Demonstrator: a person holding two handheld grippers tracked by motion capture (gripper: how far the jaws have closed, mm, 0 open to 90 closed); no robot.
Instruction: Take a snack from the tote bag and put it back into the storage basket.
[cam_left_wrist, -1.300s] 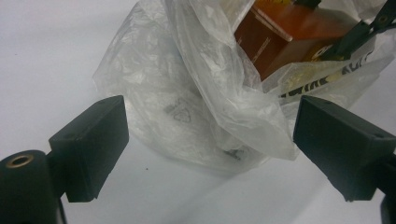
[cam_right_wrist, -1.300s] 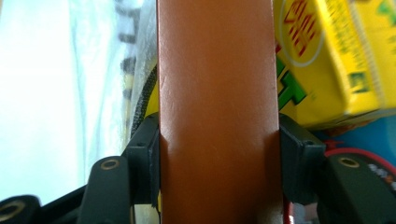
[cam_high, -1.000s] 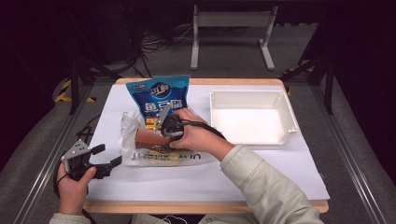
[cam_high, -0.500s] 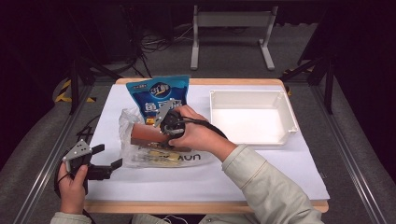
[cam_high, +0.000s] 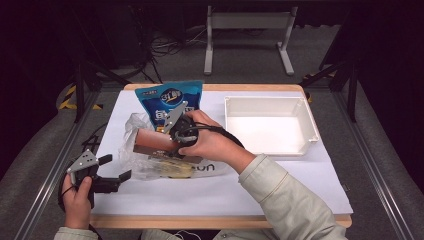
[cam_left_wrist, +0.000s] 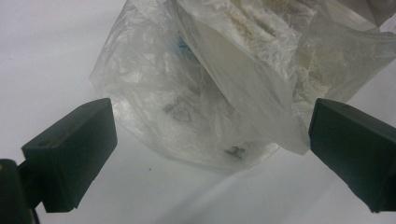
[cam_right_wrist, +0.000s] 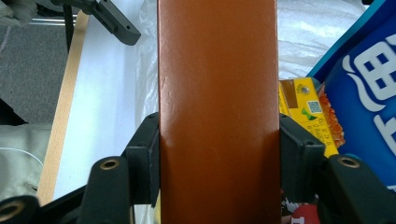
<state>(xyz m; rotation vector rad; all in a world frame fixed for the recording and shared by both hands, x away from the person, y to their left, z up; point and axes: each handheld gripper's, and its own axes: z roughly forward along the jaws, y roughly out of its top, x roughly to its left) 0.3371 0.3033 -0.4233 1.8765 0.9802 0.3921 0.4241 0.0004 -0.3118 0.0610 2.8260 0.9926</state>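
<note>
My right gripper (cam_high: 172, 140) is shut on a long brown box (cam_high: 151, 141), held level over the crumpled clear plastic bag (cam_high: 142, 167) at the table's middle left. In the right gripper view the brown box (cam_right_wrist: 217, 93) runs straight up between the fingers (cam_right_wrist: 145, 154), which press on both of its sides. My left gripper (cam_high: 115, 168) sits at the front left, beside the bag's near edge. Its jaws have just been opening and stand wide apart (cam_left_wrist: 210, 158), with the clear plastic bag (cam_left_wrist: 224, 93) lying just ahead, untouched by the pads.
A blue snack bag (cam_high: 170, 98) lies behind the hand, with a yellow packet (cam_right_wrist: 303, 109) next to it. An empty white tray (cam_high: 270, 125) stands at the right. The white table cover (cam_high: 225, 195) ends at a wooden front edge.
The right hand has lifted the brown box a little higher over the bag. The left gripper's jaws have spread slightly wider, and that hand has stayed in place.
</note>
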